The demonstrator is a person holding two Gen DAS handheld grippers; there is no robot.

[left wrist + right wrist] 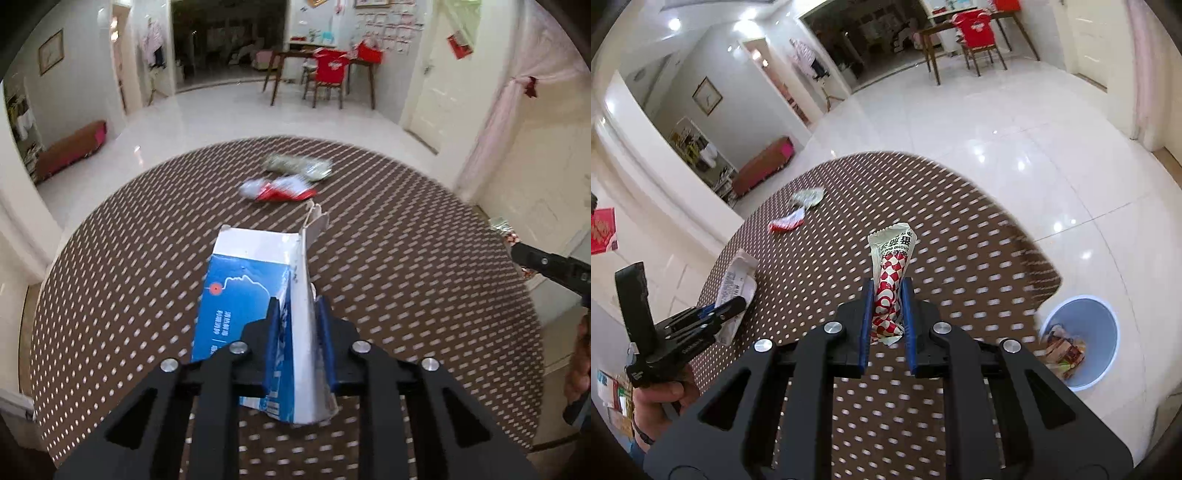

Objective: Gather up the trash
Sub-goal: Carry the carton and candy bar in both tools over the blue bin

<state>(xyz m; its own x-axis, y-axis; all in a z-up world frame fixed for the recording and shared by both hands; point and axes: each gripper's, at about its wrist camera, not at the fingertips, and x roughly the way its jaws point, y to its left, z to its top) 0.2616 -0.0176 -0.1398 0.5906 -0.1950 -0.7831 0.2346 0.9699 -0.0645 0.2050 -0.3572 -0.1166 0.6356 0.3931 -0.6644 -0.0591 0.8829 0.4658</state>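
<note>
My left gripper [295, 306] is shut on a flattened blue and white carton [251, 295], held above the round brown dotted table [406, 277]. From the right wrist view the same left gripper [733, 304] shows at the left with the carton [737, 277] in it. A red and white checked snack wrapper [892, 273] stands upright between the blue pads of my right gripper [886, 286], which is shut on it. Farther back on the table lie a red and white wrapper [280, 190] and a crumpled greenish wrapper [295, 166].
A light blue bin [1082, 339] with several scraps inside stands on the white tiled floor beside the table's right edge. A hand [661, 398] grips the left tool. A wooden table and a chair with red cloth [328, 70] stand far back.
</note>
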